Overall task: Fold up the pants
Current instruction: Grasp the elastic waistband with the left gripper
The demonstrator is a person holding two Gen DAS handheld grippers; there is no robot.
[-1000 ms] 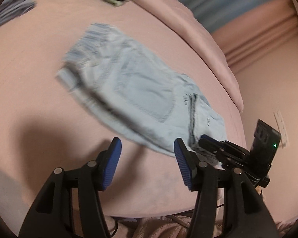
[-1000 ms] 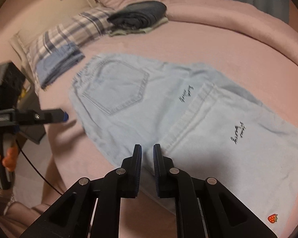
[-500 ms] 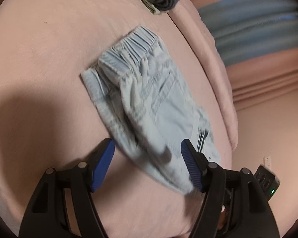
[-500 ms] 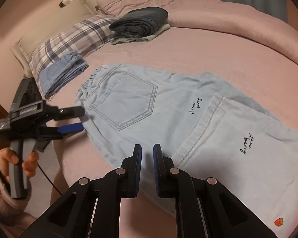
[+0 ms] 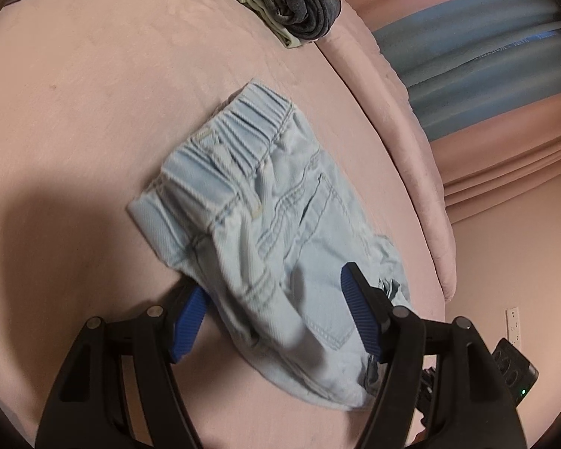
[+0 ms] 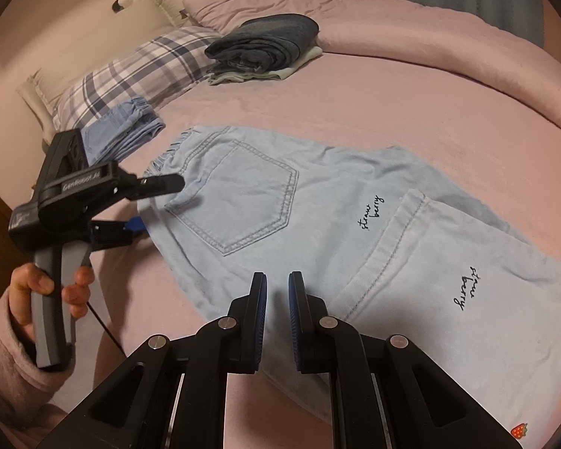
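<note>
Your left claw point(image 5: 276, 310) stands open, and its jaws have just been opening. The waist end of the light blue pants point(image 5: 265, 224) lies between the blue pads point(image 5: 357, 314), but the pads do not press on the cloth. In the right wrist view the same claw point(image 6: 157, 205) sits at the waistband corner, one finger above the cloth edge and the other below it. Your left hand point(image 6: 45, 292) grips its grey handle, with a pink sleeve point(image 6: 7, 366) at the wrist.

Your right claw point(image 6: 277, 318) is nearly closed, with only a narrow gap between the pads, and nothing is held in that gap. It hangs over the near edge of the pants; whether the tips touch the cloth cannot be told.

The pants lie flat on the pink bed point(image 6: 411, 104), back pocket point(image 6: 243, 205) facing up. One leg end is laid over the rest (script lettering reading "straw berry" shows on both layers). A small strawberry patch point(image 6: 519, 430) sits near the lower right corner.

Other items on the bed:
- A stack of folded dark denim point(image 6: 265, 45) on a pale garment, well apart from the pants.
- A folded blue garment point(image 6: 123, 131) on a plaid pillow point(image 6: 131, 71), near the waistband.
</note>
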